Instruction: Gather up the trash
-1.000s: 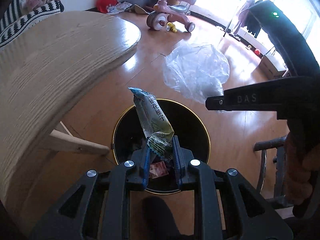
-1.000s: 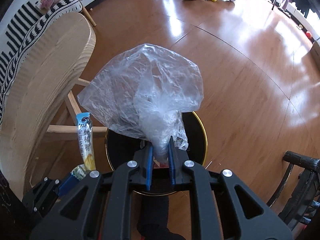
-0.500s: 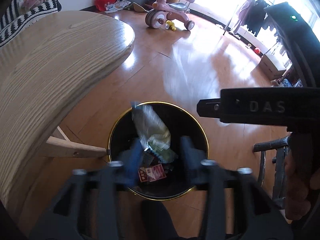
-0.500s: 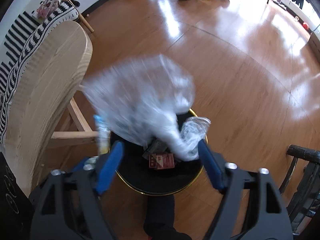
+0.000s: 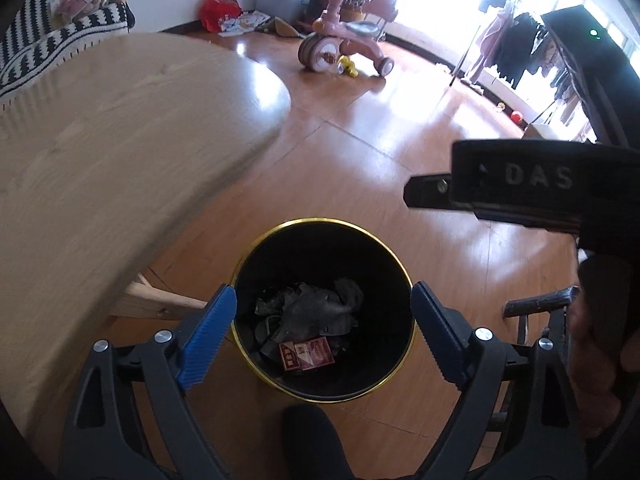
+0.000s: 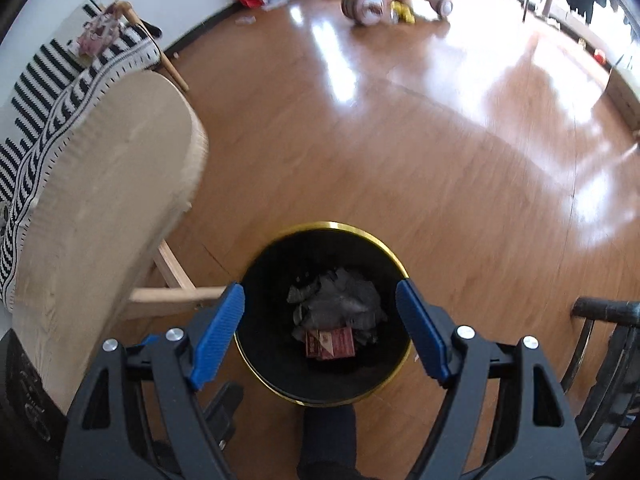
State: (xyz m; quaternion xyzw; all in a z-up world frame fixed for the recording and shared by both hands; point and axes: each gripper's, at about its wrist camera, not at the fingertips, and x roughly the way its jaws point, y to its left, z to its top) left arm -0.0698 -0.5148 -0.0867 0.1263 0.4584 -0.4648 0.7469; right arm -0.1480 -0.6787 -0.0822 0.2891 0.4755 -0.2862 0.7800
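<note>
A black bin with a gold rim stands on the wooden floor right below both tools. Inside lie crumpled plastic and wrappers and a red packet. My left gripper hangs over the bin mouth, its jaws opening wide with nothing between the blue pads. In the right wrist view the same bin holds the crumpled plastic and the red packet. My right gripper stands open and empty above it. The black body of the right tool shows at the right of the left wrist view.
A pale wooden table top curves along the left, its leg brace close to the bin. A black chair stands at the right. A dark foot is just below the bin. A pink tricycle stands far off.
Both grippers opened over the bin. The snack wrapper left the left jaws and the clear plastic bag left the right jaws; both dropped into the bin. Both tools rose a little.
</note>
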